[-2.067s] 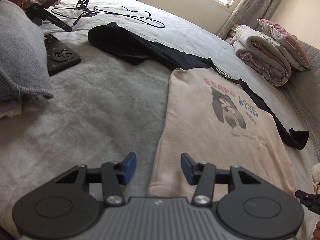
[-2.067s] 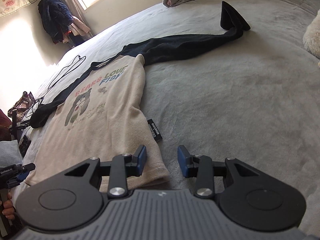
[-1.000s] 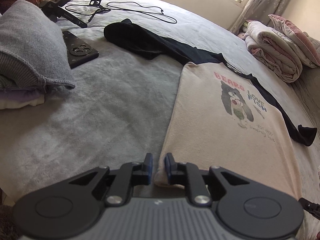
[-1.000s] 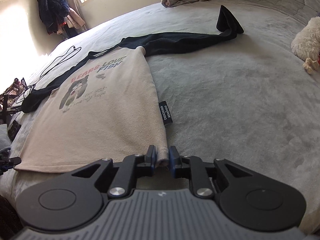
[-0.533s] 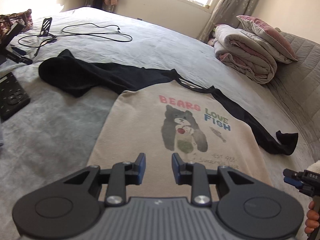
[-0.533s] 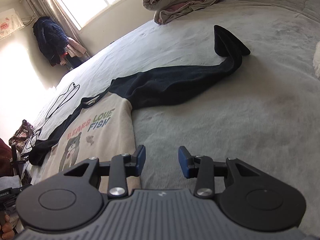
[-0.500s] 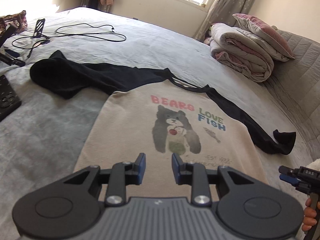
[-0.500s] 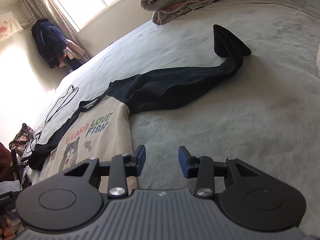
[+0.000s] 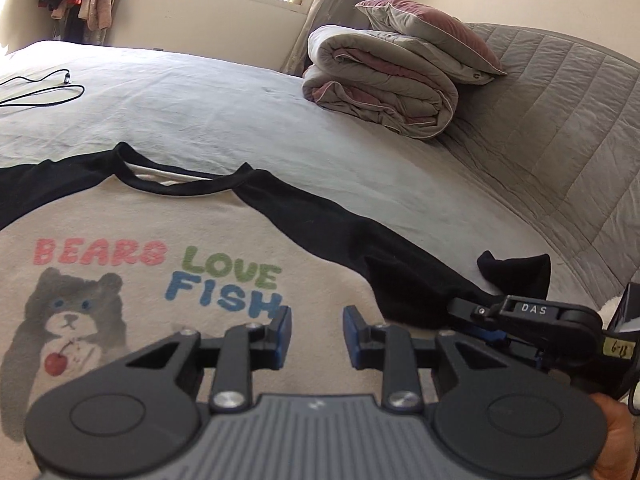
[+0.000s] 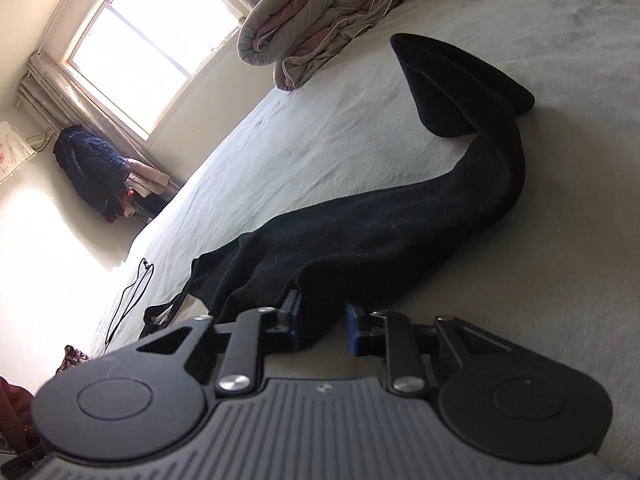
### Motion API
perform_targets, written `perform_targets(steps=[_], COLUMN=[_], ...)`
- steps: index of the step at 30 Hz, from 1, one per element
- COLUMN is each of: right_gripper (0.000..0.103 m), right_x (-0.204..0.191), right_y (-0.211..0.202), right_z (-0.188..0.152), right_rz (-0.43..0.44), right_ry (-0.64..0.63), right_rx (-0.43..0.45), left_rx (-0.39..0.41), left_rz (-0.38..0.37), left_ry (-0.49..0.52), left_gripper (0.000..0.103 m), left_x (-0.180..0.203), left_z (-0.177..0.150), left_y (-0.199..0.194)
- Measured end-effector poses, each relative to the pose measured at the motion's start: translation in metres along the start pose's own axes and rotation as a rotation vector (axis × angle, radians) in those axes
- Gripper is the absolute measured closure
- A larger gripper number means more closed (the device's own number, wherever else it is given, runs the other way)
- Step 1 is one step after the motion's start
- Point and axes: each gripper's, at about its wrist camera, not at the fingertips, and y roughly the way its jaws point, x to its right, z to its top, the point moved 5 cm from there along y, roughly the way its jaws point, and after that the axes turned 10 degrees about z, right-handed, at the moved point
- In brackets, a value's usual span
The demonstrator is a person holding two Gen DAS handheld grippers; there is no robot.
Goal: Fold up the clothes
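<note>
On the grey bed cover, nearest the cameras, both tools are low over a cream sweatshirt with black raglan sleeves and a bear print, which lies flat, front up. The left gripper hangs above the chest print, jaws spread and empty. The right gripper sits at the near end of the long black right sleeve, jaws spread about its edge (not yet pinching). Judged step: taking the sleeve to fold it inward, which calls for closing on the cloth. Beyond lies a rolled grey-and-pink quilt.
</note>
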Motion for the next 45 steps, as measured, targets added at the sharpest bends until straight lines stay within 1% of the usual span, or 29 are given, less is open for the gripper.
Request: perform_targets(steps=[1,3,6,8,11,12,13,14,17,20,23,28,34,42,43,45], right_gripper=[0.091,0.092,0.092,0.092,0.09,0.088,0.083,0.083,0.082,0.082,0.082,0.082,0.082,0.081,0.081,0.077], right_x=[0.0,-0.003,-0.004,-0.002,0.002,0.001,0.001,0.0,-0.009,-0.023,-0.035,-0.049,-0.057,-0.04,-0.04,-0.04], right_y=[0.001,-0.005,-0.005,0.001,0.012,0.011,0.011,0.011,0.003,-0.002,-0.009,-0.015,-0.023,-0.018,-0.018,-0.02], right_z=[0.004,0.018,0.04,0.045,0.038,0.035,0.031,0.028,0.013,-0.003,-0.013,-0.015,-0.029,-0.047,-0.047,-0.046], right_rz=[-0.012,-0.031,-0.05,-0.071,-0.109,-0.102,-0.095,-0.088,-0.023,-0.008,0.002,0.004,0.038,0.095,0.102,0.114], right_ry=[-0.016,-0.054,-0.101,-0.121,-0.156,-0.143,-0.13,-0.117,-0.085,-0.128,-0.153,-0.164,-0.159,-0.105,-0.109,-0.116], right_rx=[0.019,0.088,0.121,0.096,0.021,0.009,-0.004,-0.016,-0.081,-0.145,-0.178,-0.208,-0.225,-0.274,-0.276,-0.291], left_rx=[0.002,0.006,-0.007,0.009,0.018,0.021,0.023,0.026,0.025,0.0,-0.025,-0.062,-0.11,-0.174,-0.182,-0.207], left_rz=[-0.002,-0.004,0.008,0.012,0.007,0.005,0.003,0.002,-0.011,-0.041,-0.064,-0.066,-0.043,-0.011,-0.009,-0.023], left_ry=[0.008,0.024,0.042,0.062,0.063,0.064,0.064,0.065,0.055,0.035,0.043,0.119,0.119,0.119,0.115,0.062], left_gripper=[0.075,0.075,0.075,0.075,0.074,0.074,0.074,0.074,0.076,0.078,0.078,0.077,0.078,0.078,0.078,0.078], left_x=[0.003,0.008,0.009,0.009,0.009,0.009,0.009,0.008,0.008,0.013,0.026,0.048,0.05,0.053,0.053,0.047], left_z=[-0.001,-0.003,-0.011,-0.016,-0.015,-0.015,-0.014,-0.014,-0.013,-0.011,-0.009,-0.01,-0.011,-0.013,-0.013,-0.012], left_y=[0.005,0.014,0.025,0.027,0.022,0.02,0.018,0.017,0.011,0.005,-0.002,-0.007,0.002,0.014,0.016,0.019])
